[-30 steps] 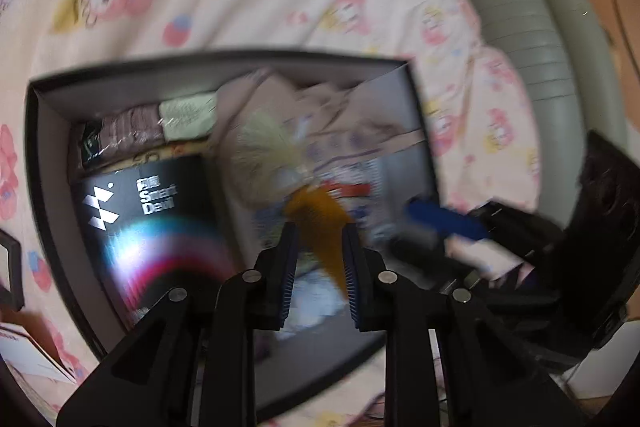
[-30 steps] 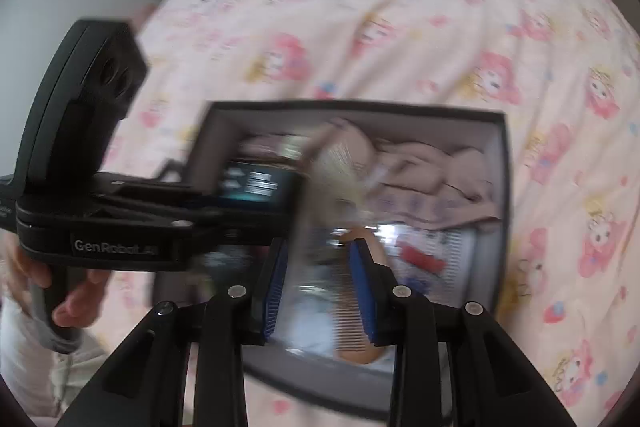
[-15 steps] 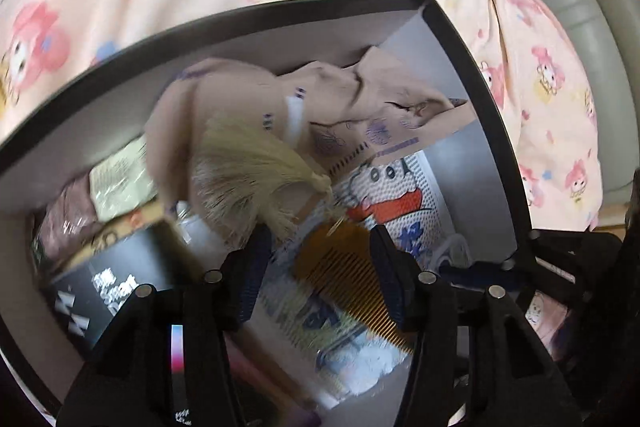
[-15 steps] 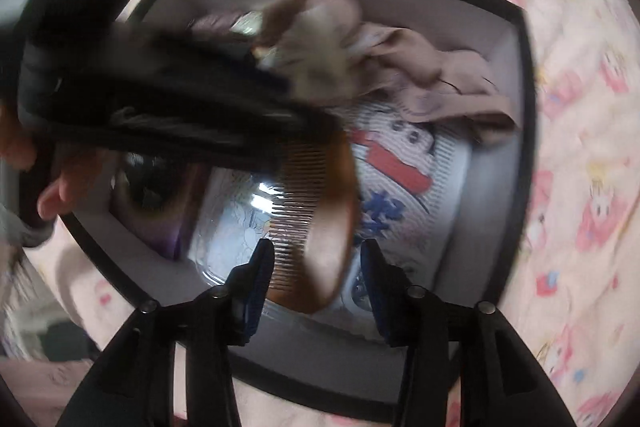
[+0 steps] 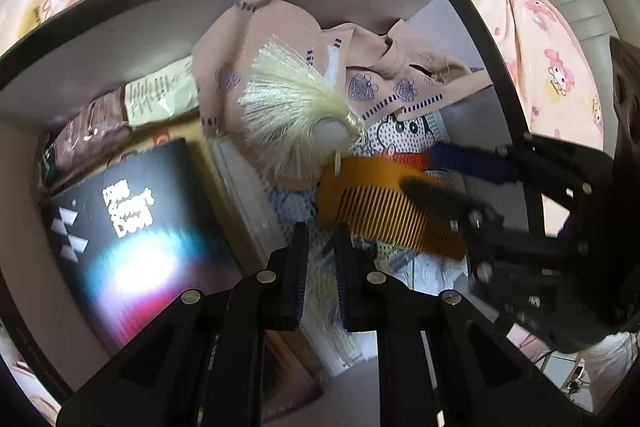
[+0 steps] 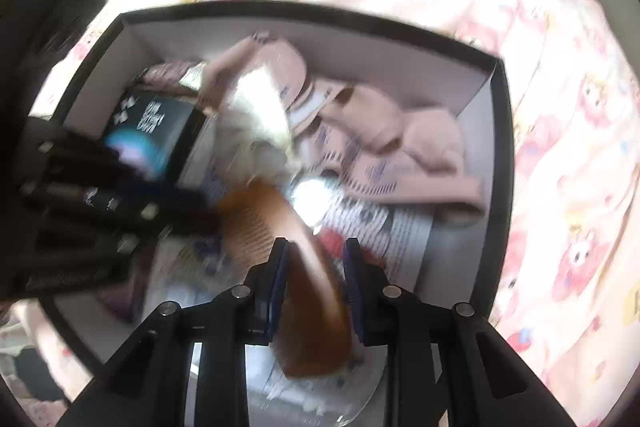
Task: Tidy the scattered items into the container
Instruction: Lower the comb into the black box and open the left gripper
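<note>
The flat amber plastic comb (image 5: pixel 384 211) lies inside the black open-topped box (image 5: pixel 492 39) on the bed, across a clear printed packet. Judged light, stiff and slick; best taken across its solid spine. The right tool (image 6: pixel 314 259) has just been closing; its jaws straddle the comb, though blur hides any contact. The left tool (image 5: pixel 320 247), also just closing, is nearly shut on the thin packet film. A cream tassel (image 5: pixel 296 115), pink cloth (image 5: pixel 400 67) and glossy black carton (image 5: pixel 132 227) crowd alongside.
</note>
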Action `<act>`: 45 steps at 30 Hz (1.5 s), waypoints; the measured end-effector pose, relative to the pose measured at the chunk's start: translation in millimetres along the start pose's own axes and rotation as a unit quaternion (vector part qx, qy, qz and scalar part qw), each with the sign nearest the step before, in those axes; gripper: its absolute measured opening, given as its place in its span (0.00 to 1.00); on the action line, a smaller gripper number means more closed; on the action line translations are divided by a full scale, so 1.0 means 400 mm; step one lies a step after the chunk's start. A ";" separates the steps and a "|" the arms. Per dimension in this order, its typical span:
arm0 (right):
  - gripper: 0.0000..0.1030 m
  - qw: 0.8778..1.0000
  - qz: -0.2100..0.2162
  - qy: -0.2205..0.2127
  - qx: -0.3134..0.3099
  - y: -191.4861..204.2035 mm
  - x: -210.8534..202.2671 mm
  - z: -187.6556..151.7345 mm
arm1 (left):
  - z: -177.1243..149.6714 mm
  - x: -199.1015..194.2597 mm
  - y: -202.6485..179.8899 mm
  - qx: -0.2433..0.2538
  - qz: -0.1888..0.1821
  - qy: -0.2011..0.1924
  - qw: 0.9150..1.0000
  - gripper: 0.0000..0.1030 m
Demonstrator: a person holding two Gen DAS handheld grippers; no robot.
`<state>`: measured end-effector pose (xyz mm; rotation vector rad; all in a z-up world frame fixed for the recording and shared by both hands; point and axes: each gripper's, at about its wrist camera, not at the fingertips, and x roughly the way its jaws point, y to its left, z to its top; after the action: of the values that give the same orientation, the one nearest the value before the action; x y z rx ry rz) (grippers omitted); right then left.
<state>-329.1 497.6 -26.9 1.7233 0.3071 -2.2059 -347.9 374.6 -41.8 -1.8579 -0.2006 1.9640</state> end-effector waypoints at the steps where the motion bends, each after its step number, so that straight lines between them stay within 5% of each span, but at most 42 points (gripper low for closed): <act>1: 0.22 1.000 -0.001 -0.004 0.005 -0.001 -0.006 0.002 | -0.005 -0.008 0.001 -0.001 -0.011 -0.012 1.000 0.11; 6: 0.23 0.999 0.033 0.001 0.002 -0.003 -0.066 -0.042 | 0.004 -0.018 -0.028 0.022 -0.023 -0.061 0.998 0.21; 11: 0.23 0.996 0.053 0.069 0.008 -0.020 -0.025 -0.080 | 0.075 0.039 -0.048 0.005 -0.043 -0.034 0.998 0.22; 18: 0.23 1.000 -0.008 0.026 -0.010 -0.008 0.009 -0.026 | 0.044 0.053 -0.044 -0.024 -0.019 -0.020 0.999 0.20; 23: 0.23 0.998 -0.055 -0.012 -0.030 -0.002 0.032 0.021 | 0.018 0.041 -0.034 -0.032 -0.040 -0.037 0.998 0.20; 29: 0.23 1.000 -0.021 -0.008 -0.004 -0.018 -0.017 0.031 | 0.015 0.057 -0.048 -0.028 -0.069 -0.039 0.996 0.22; 35: 0.23 0.998 0.009 0.063 -0.014 0.000 0.029 0.029 | 0.022 0.044 -0.031 -0.049 -0.080 -0.016 0.996 0.22; 45: 0.24 0.999 0.018 0.015 0.024 -0.028 0.093 0.117 | 0.031 0.059 -0.019 -0.071 -0.096 -0.024 0.993 0.22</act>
<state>-383.7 486.6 -51.7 1.7733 0.2305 -2.1816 -358.7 393.0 -59.5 -1.8031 -0.5261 1.9054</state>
